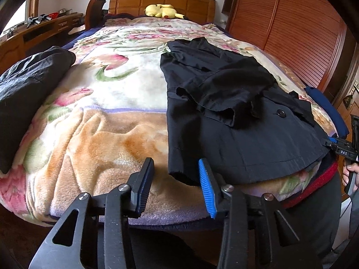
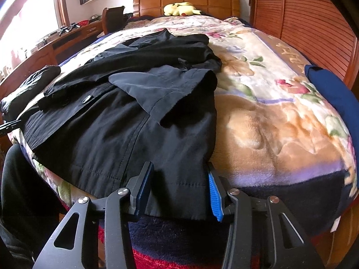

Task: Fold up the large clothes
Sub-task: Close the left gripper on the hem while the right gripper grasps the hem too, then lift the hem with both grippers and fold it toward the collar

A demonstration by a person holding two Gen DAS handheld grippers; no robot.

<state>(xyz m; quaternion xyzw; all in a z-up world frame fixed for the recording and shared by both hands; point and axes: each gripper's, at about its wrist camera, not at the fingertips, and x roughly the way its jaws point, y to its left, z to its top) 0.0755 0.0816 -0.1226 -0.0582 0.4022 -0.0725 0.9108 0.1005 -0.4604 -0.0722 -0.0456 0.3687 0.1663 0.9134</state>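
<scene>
A large black coat (image 1: 235,116) lies flat on the bed with both sleeves folded across its front; it also shows in the right wrist view (image 2: 125,116). My left gripper (image 1: 177,168) is open at the coat's near left hem corner, its blue finger just beside the cloth. My right gripper (image 2: 179,170) is open at the coat's near right hem corner, with the hem lying between its fingers. The right gripper also shows at the right edge of the left wrist view (image 1: 336,145).
The floral blanket (image 1: 101,116) covers the bed. A dark folded garment (image 1: 24,94) lies at the left. A blue garment (image 2: 336,98) lies at the right edge. A yellow plush toy (image 1: 162,11) sits by the headboard. A wooden wardrobe (image 1: 280,33) stands right, a desk (image 1: 40,29) left.
</scene>
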